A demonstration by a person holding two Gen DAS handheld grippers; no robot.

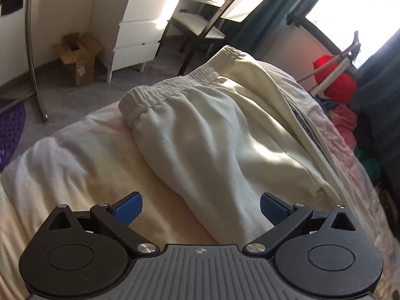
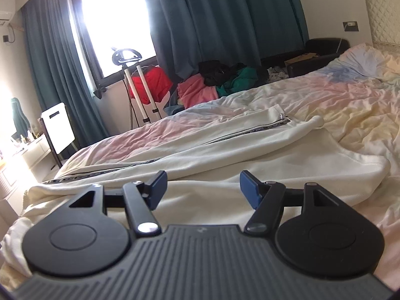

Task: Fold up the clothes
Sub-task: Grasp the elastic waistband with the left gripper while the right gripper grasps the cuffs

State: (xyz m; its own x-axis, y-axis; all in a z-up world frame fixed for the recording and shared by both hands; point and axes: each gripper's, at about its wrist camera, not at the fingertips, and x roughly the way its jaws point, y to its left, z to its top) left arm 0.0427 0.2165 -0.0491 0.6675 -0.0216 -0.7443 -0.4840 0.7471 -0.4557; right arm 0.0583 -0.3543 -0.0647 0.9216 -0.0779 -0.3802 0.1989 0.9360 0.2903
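Observation:
A cream-white pair of trousers (image 1: 225,135) lies on the bed, its gathered elastic waistband (image 1: 180,82) at the far end in the left wrist view. My left gripper (image 1: 201,208) hovers just above the near cloth, open, nothing between its blue pads (image 1: 127,208). In the right wrist view the trousers (image 2: 225,147) stretch across the bed with a black lettered side stripe (image 2: 250,132) and a zip end. My right gripper (image 2: 202,190) is open low over the cloth, holding nothing.
The bed (image 2: 325,95) carries a rumpled pastel sheet. Beyond it lie a pile of coloured clothes (image 2: 215,82), a garment steamer stand (image 2: 135,87) and teal curtains (image 2: 225,20). A white drawer unit (image 1: 140,30), a chair (image 1: 215,20) and a cardboard box (image 1: 80,57) stand on the floor.

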